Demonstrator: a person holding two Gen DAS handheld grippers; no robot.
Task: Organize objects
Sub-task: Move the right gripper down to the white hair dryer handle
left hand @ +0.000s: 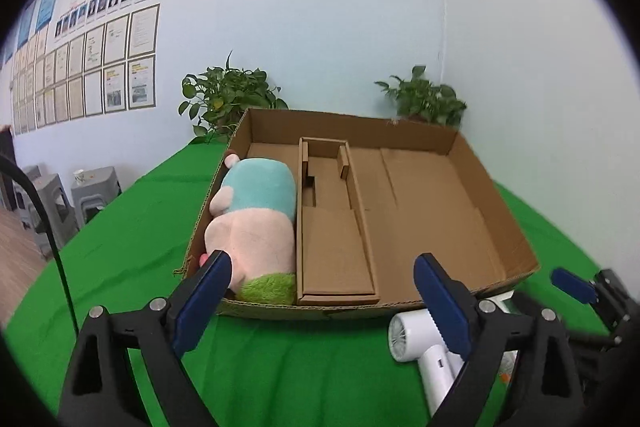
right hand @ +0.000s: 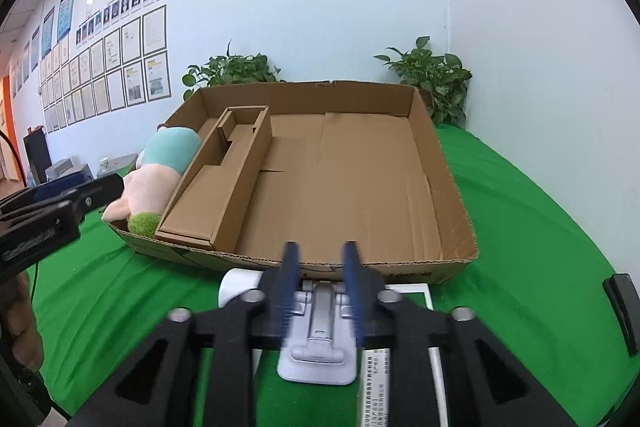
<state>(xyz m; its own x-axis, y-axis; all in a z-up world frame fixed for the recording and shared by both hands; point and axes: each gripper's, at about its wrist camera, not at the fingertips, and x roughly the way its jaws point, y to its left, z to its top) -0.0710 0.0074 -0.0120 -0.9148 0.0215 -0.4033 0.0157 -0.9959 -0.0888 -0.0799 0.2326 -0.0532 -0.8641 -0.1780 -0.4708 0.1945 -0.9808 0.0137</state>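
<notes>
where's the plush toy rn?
In the cardboard box's left compartment, lying between its left wall and the inner cardboard divider; the plush toy shows in both wrist views.

Pale blue wall [left hand: 340, 47] with framed papers [left hand: 120, 67], potted plants [left hand: 228, 95], grey stools [left hand: 92, 187].

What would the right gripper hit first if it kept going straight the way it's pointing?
Probably the silver folding stand, which lies on the green cloth between the right gripper's open fingers. Just past it comes the near wall of the cardboard box. Depth is hard to judge through the fisheye.
</notes>
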